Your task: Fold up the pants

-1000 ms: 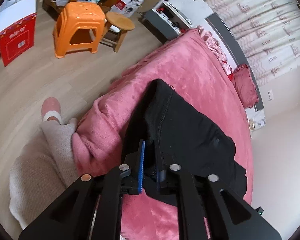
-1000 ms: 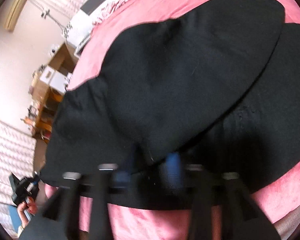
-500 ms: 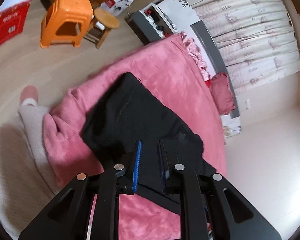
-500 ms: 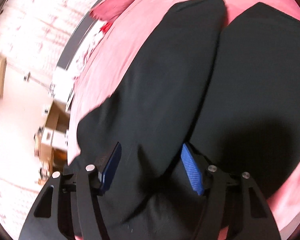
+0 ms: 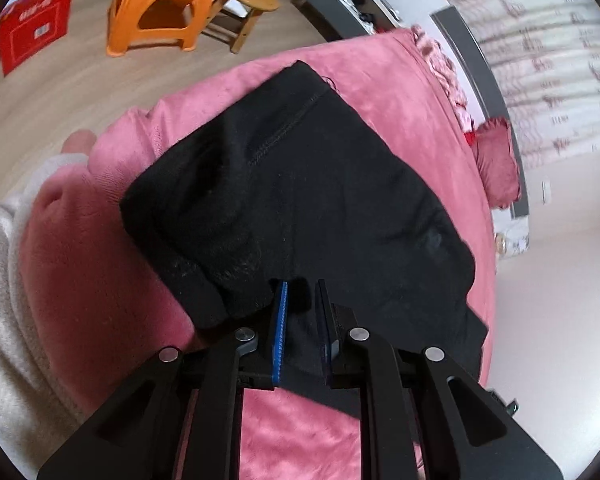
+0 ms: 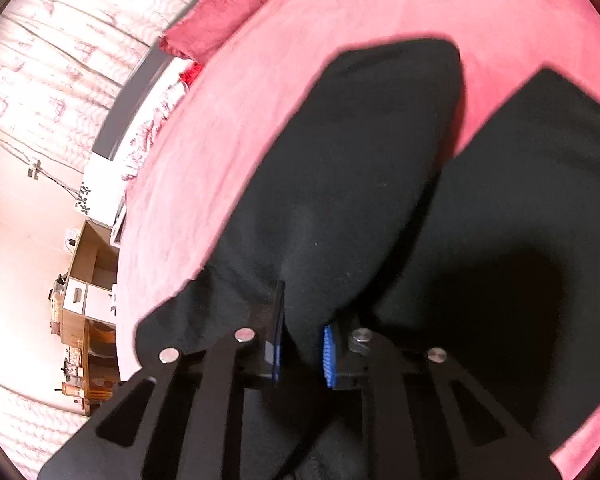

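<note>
Black pants (image 5: 312, 200) lie on a pink blanket-covered bed (image 5: 400, 84). In the left wrist view my left gripper (image 5: 302, 300) is shut on the near edge of the pants, black cloth pinched between its blue pads. In the right wrist view the pants (image 6: 360, 168) spread out with two legs (image 6: 540, 184) pointing away and a pink gap between them. My right gripper (image 6: 304, 320) is shut on a fold of the pants near the waist end.
An orange plastic stool (image 5: 160, 4), a wooden stool (image 5: 248, 4) and a red box (image 5: 32, 36) stand on the wooden floor beyond the bed. A red cushion (image 5: 496, 160) lies by the headboard. The person's leg in beige trousers (image 5: 4, 280) is at the bed's left edge.
The right gripper was open over the pants half a second ago and has closed on the cloth. The left gripper keeps its hold and has shifted a little with the cloth.
</note>
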